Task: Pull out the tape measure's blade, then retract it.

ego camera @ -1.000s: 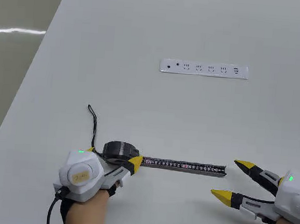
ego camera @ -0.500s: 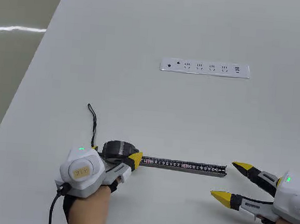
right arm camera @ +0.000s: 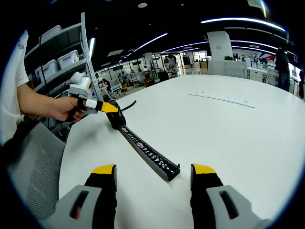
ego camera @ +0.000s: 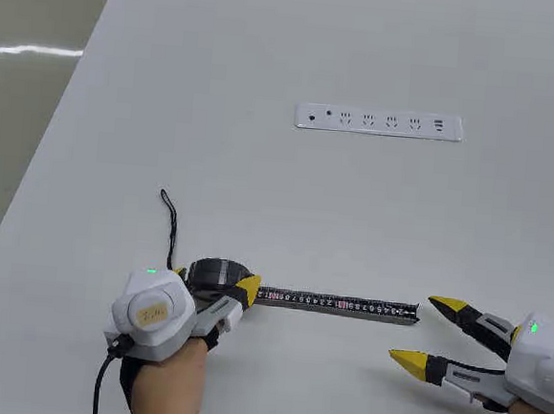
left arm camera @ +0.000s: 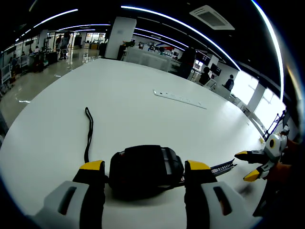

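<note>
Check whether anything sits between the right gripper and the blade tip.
Nothing visible does. The right gripper is open, and the blade tip lies at the mouth of its fingers, touching neither, with bare table around it. The left gripper is shut on the case at the other end.

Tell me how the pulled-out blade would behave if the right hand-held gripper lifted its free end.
The blade lies straight on the table, so it is probably stiff at this short length. Being thin, it may twist or slip between jaws. The left hand-held gripper clamps the case, so that end should stay put.
</note>
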Action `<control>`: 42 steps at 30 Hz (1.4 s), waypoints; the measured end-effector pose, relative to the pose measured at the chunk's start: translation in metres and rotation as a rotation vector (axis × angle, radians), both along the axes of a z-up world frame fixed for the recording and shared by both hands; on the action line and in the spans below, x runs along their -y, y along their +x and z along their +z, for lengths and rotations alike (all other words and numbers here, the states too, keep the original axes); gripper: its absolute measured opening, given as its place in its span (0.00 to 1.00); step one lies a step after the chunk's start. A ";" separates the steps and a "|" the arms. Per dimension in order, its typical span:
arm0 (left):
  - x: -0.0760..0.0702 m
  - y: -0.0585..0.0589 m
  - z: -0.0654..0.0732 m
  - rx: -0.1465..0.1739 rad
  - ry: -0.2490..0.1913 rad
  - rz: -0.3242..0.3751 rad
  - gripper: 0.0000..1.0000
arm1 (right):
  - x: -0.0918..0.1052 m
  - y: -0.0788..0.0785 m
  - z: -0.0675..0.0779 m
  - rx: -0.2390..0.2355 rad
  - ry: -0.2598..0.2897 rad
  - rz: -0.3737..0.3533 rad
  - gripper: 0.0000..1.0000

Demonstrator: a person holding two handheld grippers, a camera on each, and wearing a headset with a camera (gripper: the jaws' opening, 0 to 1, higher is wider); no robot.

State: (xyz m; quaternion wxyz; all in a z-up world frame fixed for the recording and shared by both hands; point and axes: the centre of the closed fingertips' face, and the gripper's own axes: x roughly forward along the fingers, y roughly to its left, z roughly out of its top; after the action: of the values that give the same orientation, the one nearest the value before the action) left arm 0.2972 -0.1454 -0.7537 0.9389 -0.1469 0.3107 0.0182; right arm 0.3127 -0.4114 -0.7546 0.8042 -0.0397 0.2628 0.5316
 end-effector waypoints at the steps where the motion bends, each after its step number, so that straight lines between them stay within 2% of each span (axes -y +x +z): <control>1: -0.001 0.000 -0.001 -0.004 0.004 -0.001 0.64 | 0.000 0.000 0.000 0.000 0.000 0.000 0.63; 4: -0.001 0.000 -0.001 -0.007 -0.017 0.009 0.64 | 0.000 0.000 0.000 0.000 0.002 -0.001 0.62; 8: 0.002 0.001 -0.001 -0.006 -0.018 0.001 0.61 | 0.000 0.001 -0.001 0.000 0.001 -0.001 0.62; 26: 0.003 0.002 -0.002 -0.013 -0.015 0.004 0.60 | 0.001 0.001 0.000 0.004 0.000 0.001 0.62; 31: 0.003 0.002 -0.002 -0.013 -0.016 0.004 0.60 | 0.000 0.001 -0.002 0.011 -0.007 0.018 0.60; 34: 0.003 0.001 -0.003 -0.012 -0.017 0.005 0.61 | -0.001 0.000 -0.005 0.018 -0.033 0.046 0.60; 42: 0.004 0.001 -0.002 -0.012 -0.021 0.008 0.61 | -0.002 0.003 -0.006 0.032 -0.041 0.092 0.57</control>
State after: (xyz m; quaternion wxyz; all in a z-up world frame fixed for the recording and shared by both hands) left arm 0.2980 -0.1491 -0.7560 0.9353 -0.1579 0.3160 0.0195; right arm 0.3156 -0.4096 -0.7607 0.7821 -0.0767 0.2588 0.5617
